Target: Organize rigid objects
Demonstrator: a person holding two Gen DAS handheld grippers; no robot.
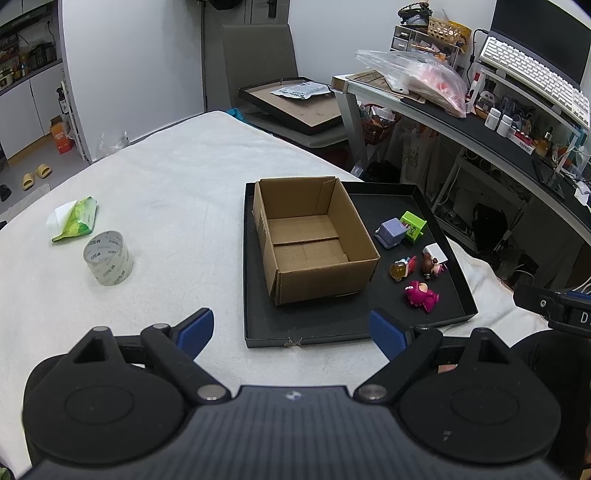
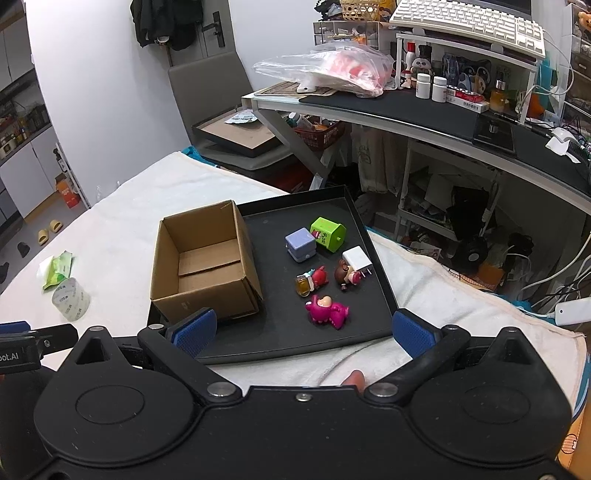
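Both of your claws sat nearest the lens, spread wide and holding nothing: the left claw (image 1: 291, 332) hovered short of the near edge of the black tray (image 1: 332, 334), and the right claw (image 2: 304, 330) hung over the tray's near right corner.

Your task's things lay loose on the tray's right half, beside the empty cardboard box (image 2: 207, 266) that stood on its left half. Closest to you was the pink bear figurine (image 2: 327, 312), lying on its side. Behind it were a small red figurine with a yellow jar (image 2: 312, 281) and a brown bear figurine (image 2: 346, 277), which touched or nearly touched the white charger plug (image 2: 357, 260). Further back, the lilac cube (image 2: 301, 244) and the green block toy (image 2: 328, 233) sat just beside each other.

All of these looked like light, hard plastic, stiff enough to pinch firmly, though smooth and lumpy enough to twist out of a loose hold. You would likely do best taking the pink bear across its body, the cube and plug across flat opposite faces, and staying clear of the plug's prongs. The box looked light too and might slide if nudged.

Under the tray was a worktop covered in white towelling (image 1: 166, 177), with a roll of clear tape (image 1: 109, 256) and a green tissue pack (image 1: 75, 218) well apart to the left. Beyond stood a cluttered desk (image 2: 406, 107) with a keyboard (image 2: 469, 22), and a grey chair (image 1: 258, 55).
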